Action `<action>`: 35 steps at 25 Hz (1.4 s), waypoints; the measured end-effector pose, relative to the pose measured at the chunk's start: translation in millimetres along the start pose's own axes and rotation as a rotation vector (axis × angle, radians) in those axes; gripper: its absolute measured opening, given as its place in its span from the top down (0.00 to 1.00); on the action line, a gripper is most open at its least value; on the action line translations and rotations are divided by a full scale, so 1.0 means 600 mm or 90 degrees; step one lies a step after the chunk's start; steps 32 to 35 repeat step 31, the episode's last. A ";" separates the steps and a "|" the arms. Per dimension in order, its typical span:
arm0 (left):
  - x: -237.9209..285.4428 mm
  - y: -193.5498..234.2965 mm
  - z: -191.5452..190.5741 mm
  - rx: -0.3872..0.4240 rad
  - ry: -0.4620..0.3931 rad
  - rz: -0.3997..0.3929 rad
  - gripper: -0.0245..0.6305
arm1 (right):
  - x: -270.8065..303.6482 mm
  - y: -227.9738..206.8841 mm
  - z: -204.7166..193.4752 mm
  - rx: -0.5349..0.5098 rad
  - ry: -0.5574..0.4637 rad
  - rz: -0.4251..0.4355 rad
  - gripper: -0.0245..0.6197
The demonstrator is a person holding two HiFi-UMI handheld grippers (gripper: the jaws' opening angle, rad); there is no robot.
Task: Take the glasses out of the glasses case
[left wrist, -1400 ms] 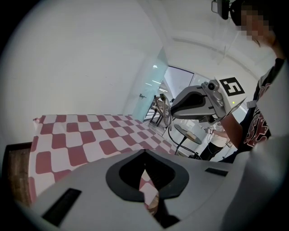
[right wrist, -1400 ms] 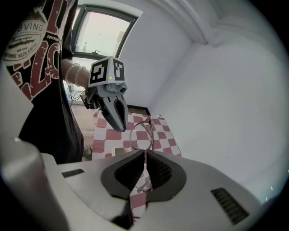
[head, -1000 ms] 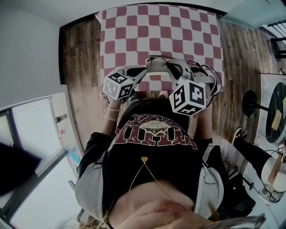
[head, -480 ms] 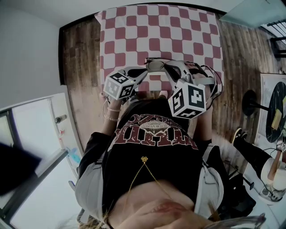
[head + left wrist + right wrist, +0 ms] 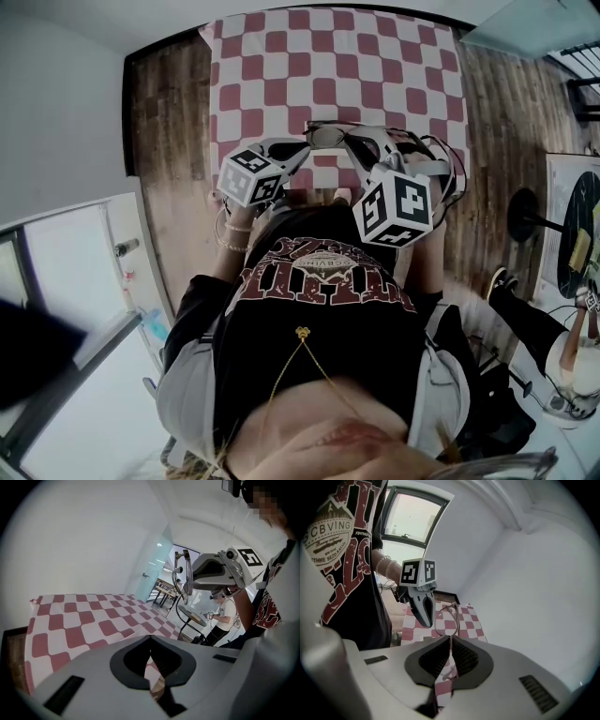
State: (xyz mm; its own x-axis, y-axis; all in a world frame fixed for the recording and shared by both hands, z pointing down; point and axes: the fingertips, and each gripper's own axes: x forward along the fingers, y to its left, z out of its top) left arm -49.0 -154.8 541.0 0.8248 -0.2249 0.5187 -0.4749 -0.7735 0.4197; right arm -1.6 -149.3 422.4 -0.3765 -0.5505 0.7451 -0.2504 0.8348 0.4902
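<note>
Thin wire-framed glasses (image 5: 325,137) hang in the air above the near edge of the red-and-white checked table (image 5: 337,66). My right gripper (image 5: 351,141) is shut on them; in the right gripper view the frame (image 5: 447,618) runs out from between the closed jaws (image 5: 450,639). The left gripper (image 5: 304,149) sits just left of the glasses, shut with nothing between its jaws (image 5: 150,638). From the left gripper view the glasses (image 5: 182,573) stand upright in the right gripper's tip. No glasses case shows in any view.
The checked cloth (image 5: 93,620) covers the table ahead of me. Wooden floor (image 5: 169,141) lies on both sides. A round black side table (image 5: 532,220) stands to the right, and a white cabinet (image 5: 84,281) to the left.
The right gripper has shifted slightly left and toward me with the glasses still in it. The left gripper has barely moved.
</note>
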 end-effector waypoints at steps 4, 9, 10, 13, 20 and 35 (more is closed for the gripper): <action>-0.002 -0.003 0.002 0.003 0.007 -0.001 0.96 | 0.001 0.002 -0.001 0.000 0.001 0.005 0.92; -0.005 -0.004 0.003 0.006 0.011 -0.001 0.96 | 0.003 0.001 -0.007 0.002 0.008 0.005 0.92; -0.005 -0.004 0.003 0.006 0.011 0.000 0.96 | 0.004 0.001 -0.008 0.004 0.009 0.007 0.92; -0.005 -0.004 0.002 0.005 0.012 -0.001 0.96 | 0.006 0.002 -0.012 0.006 0.015 0.009 0.92; -0.003 -0.006 0.000 0.006 0.015 -0.001 0.96 | 0.008 0.007 -0.019 0.009 0.019 0.014 0.92; -0.001 -0.002 -0.002 0.007 0.015 -0.001 0.96 | 0.014 0.010 -0.020 0.008 0.021 0.021 0.92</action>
